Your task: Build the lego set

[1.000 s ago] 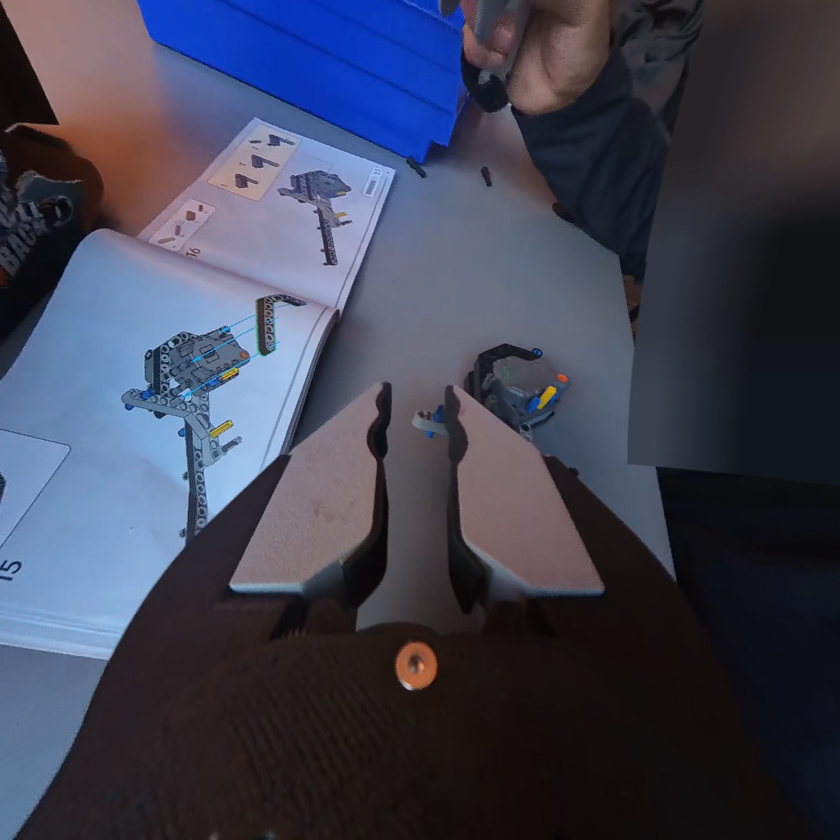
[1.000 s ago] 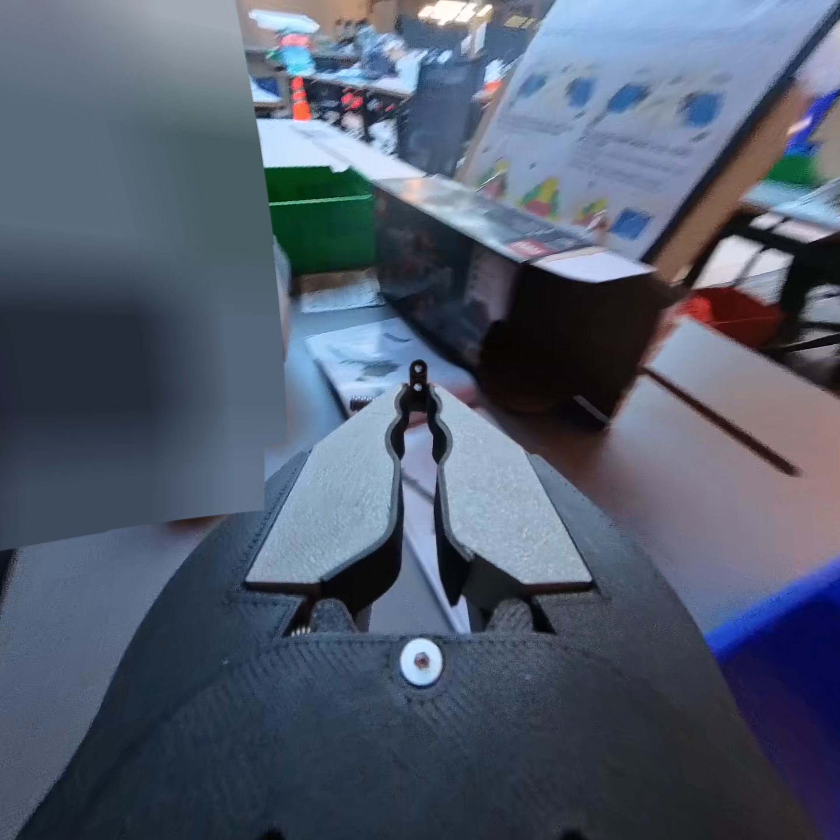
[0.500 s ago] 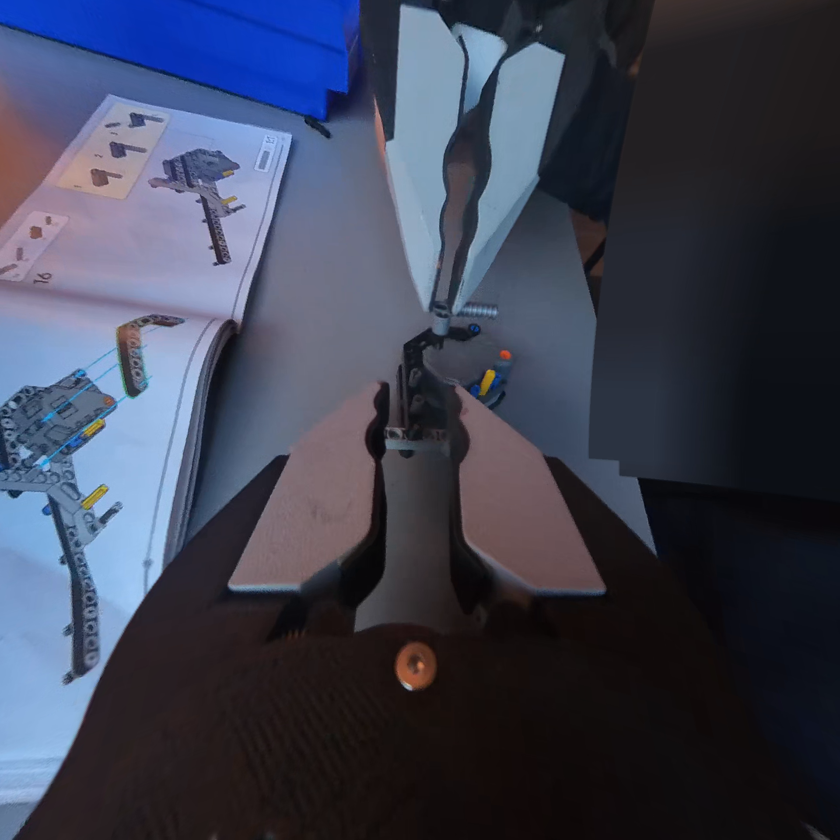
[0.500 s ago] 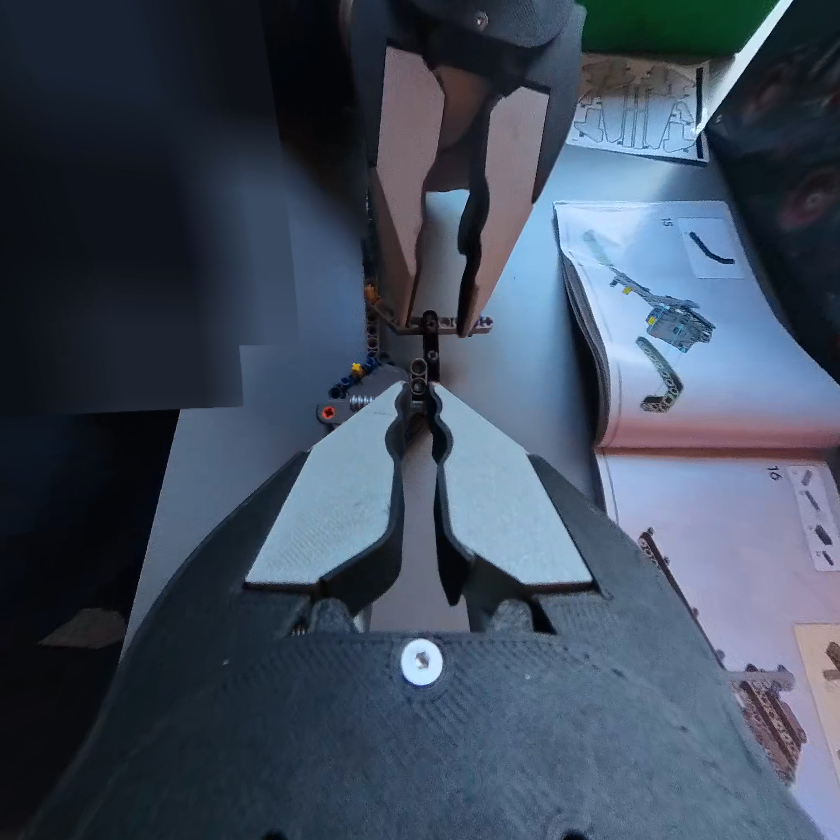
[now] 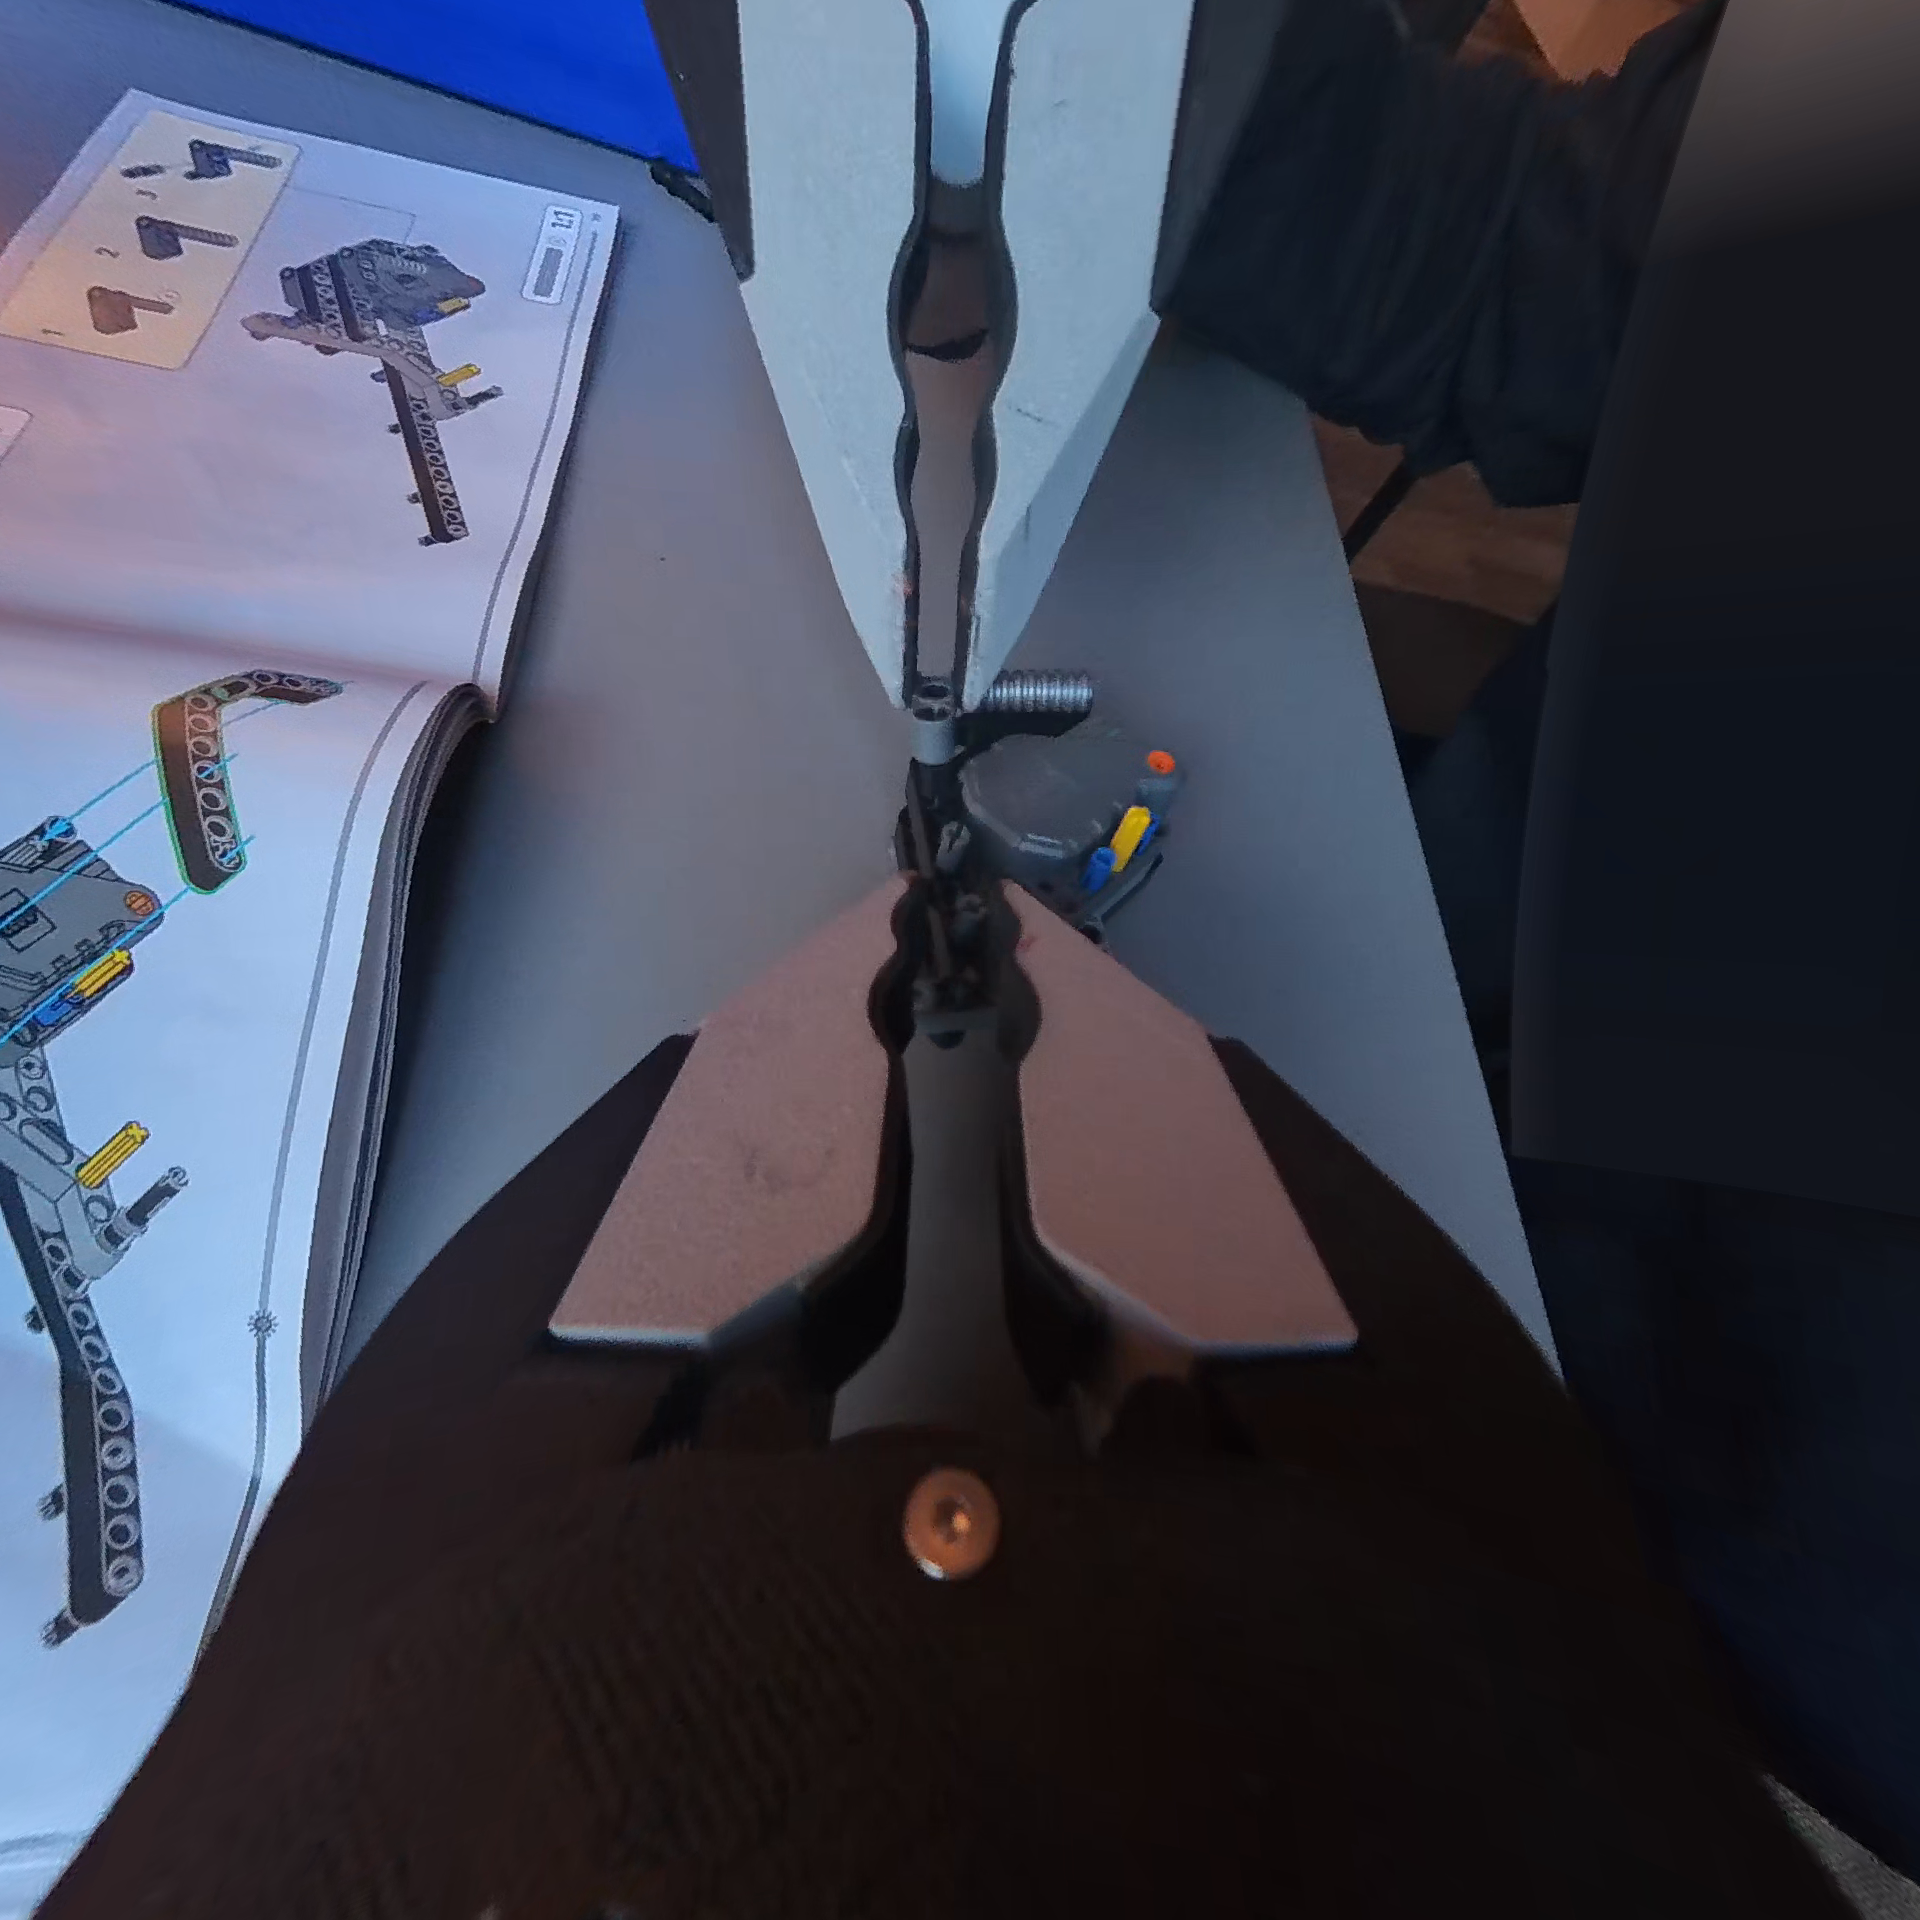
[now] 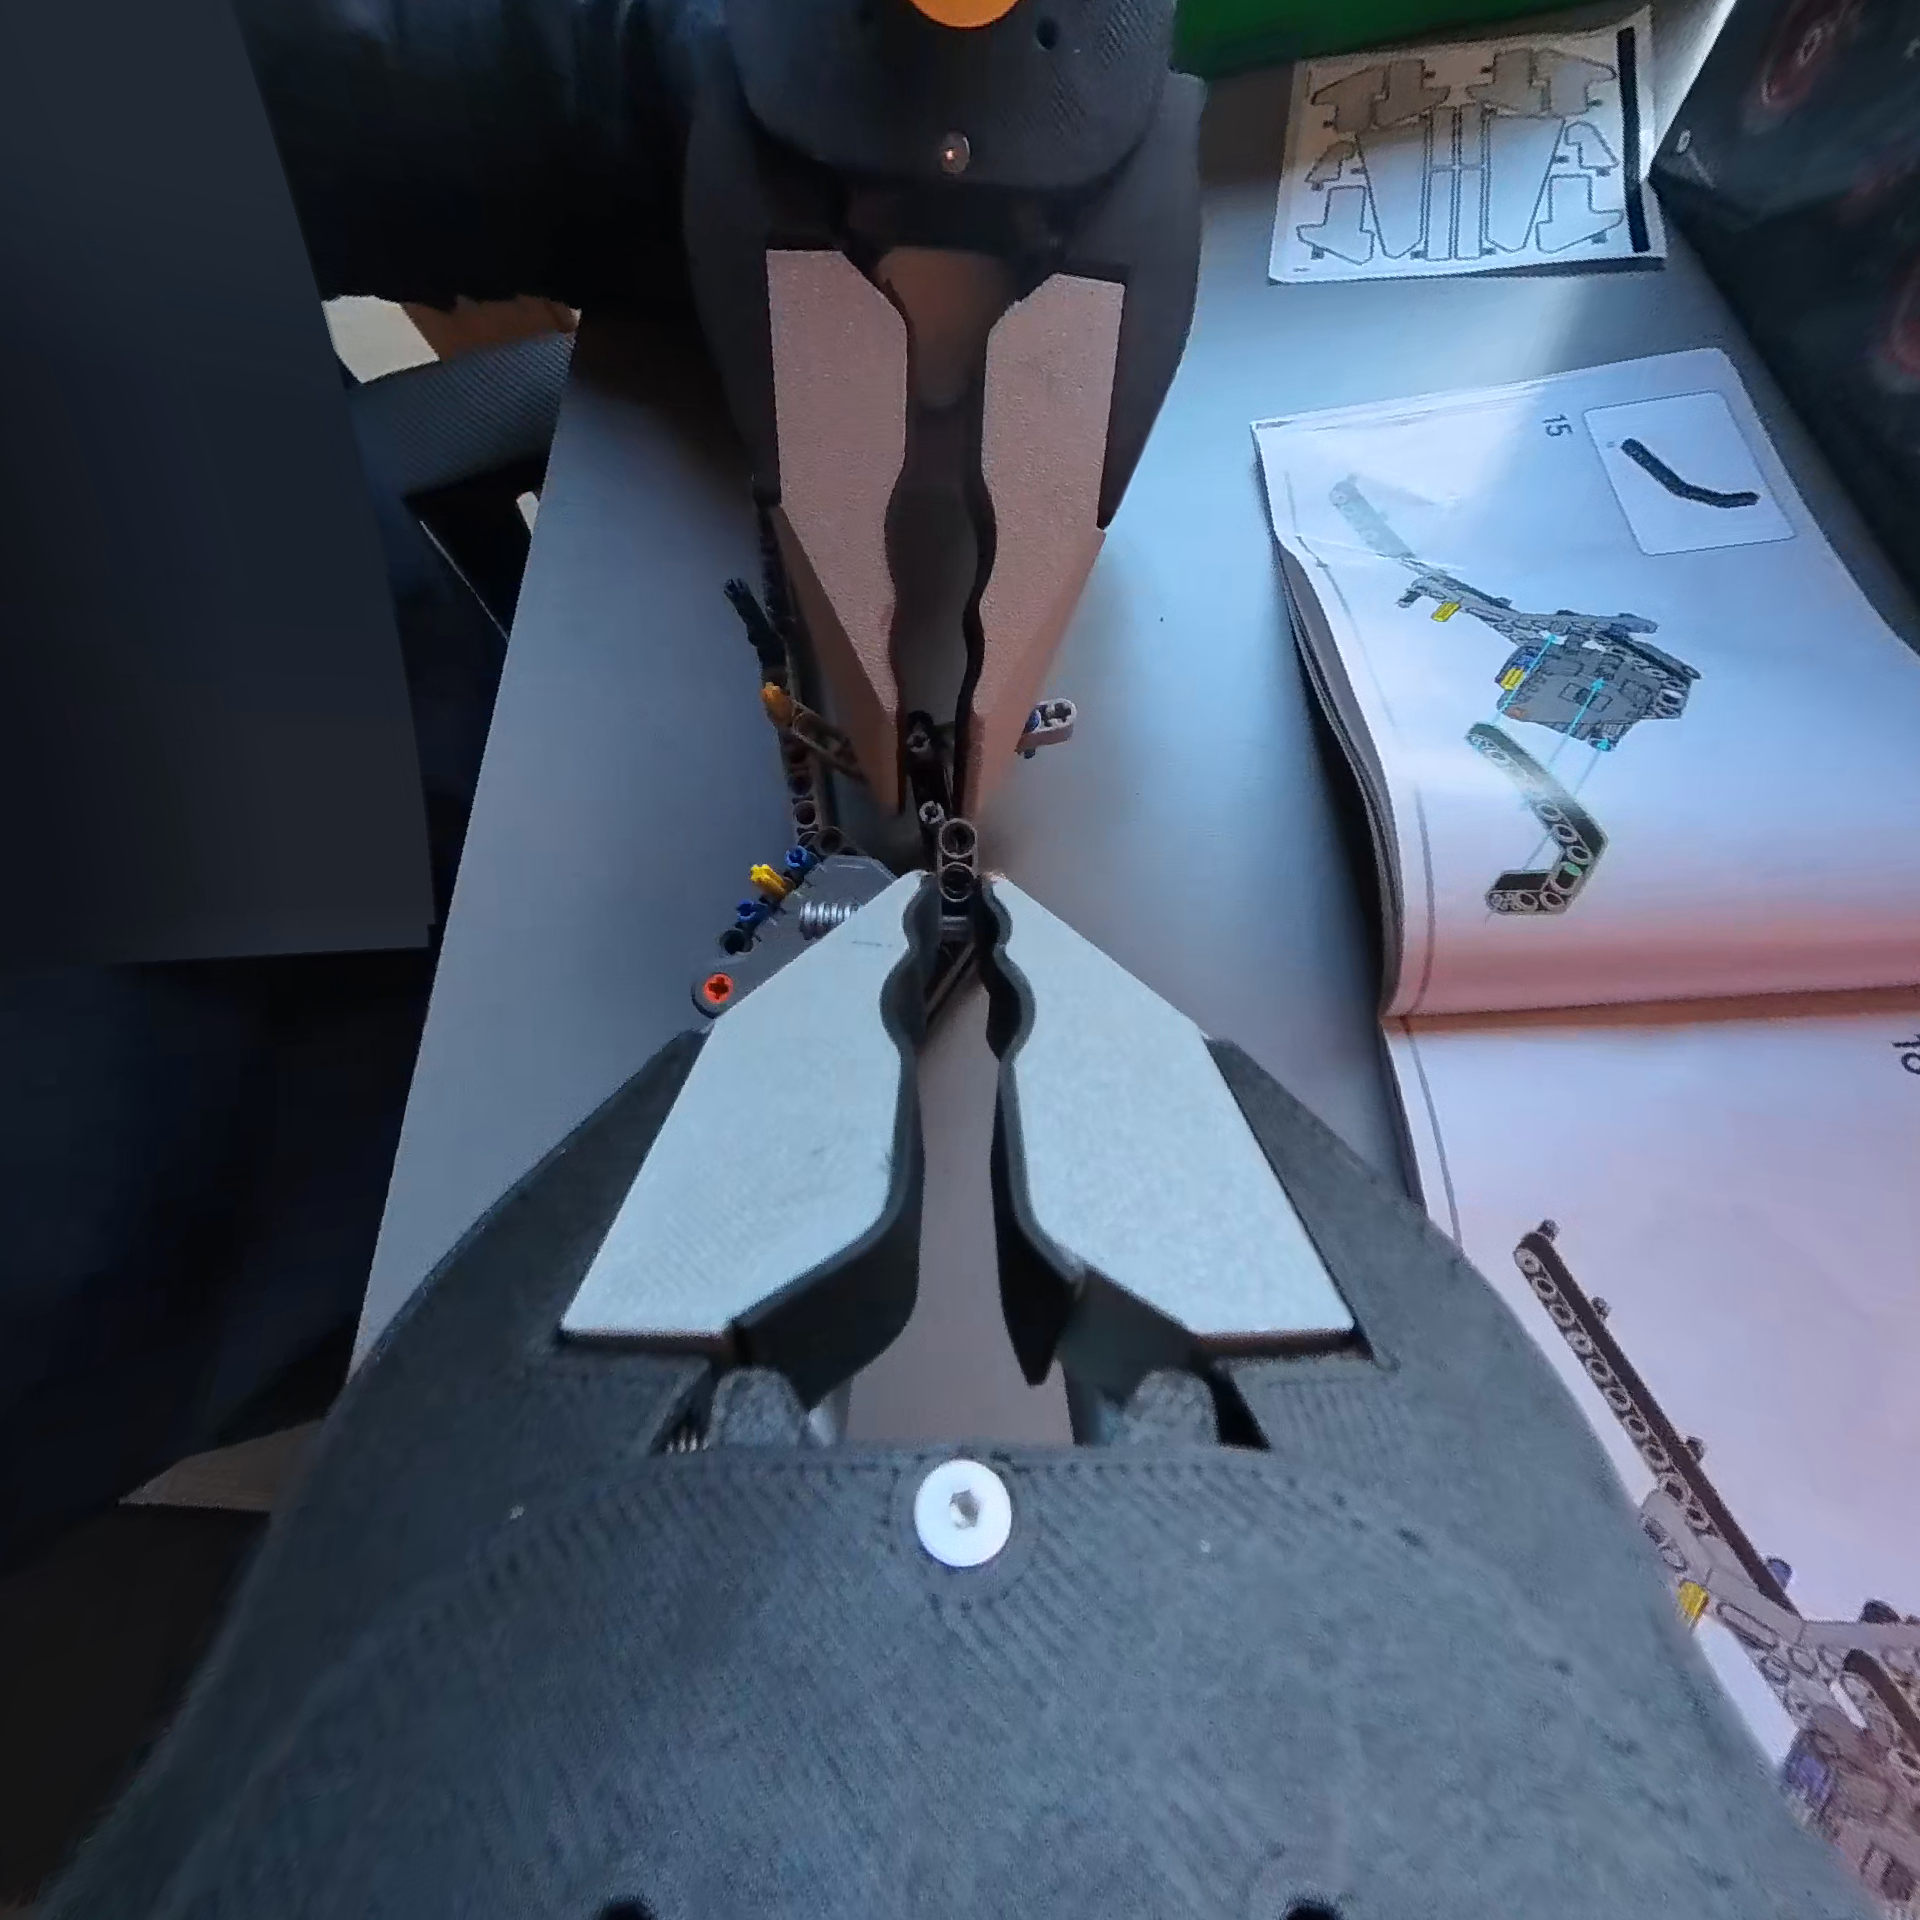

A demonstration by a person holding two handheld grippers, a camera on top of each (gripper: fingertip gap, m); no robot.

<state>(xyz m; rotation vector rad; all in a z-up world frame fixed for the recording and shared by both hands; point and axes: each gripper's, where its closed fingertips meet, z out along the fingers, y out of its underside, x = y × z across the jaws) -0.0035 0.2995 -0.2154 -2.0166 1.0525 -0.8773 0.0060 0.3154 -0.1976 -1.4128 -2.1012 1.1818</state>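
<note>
My left gripper [image 5: 954, 894] is shut on a dark beam of the lego assembly [image 5: 1070, 821], a grey body with yellow, blue and orange pins. My right gripper [image 6: 954, 883] is shut on a small connector piece [image 6: 956, 847] with round holes. The two grippers stand tip to tip just above the grey table [image 5: 665, 727]. In the left wrist view the right gripper [image 5: 935, 691] comes down from the top, and its connector [image 5: 932, 722] touches the end of the beam. In the right wrist view the left gripper [image 6: 928, 800] comes from the top, with the assembly [image 6: 790, 914] to its left.
An open instruction booklet [image 5: 312, 520] lies left of the left gripper and shows in the right wrist view [image 6: 1558, 727] on the right. A blue bin [image 5: 468, 52] stands behind it. A printed sheet [image 6: 1455, 156] and a dark box [image 6: 1818, 156] lie farther off. The table edge [image 5: 1382, 831] is close. Both grippers' tips are close together, under 4 cm apart.
A second ago my left gripper was open over the table and my right gripper was raised. The left has shut on the assembly; the two have come together tip to tip.
</note>
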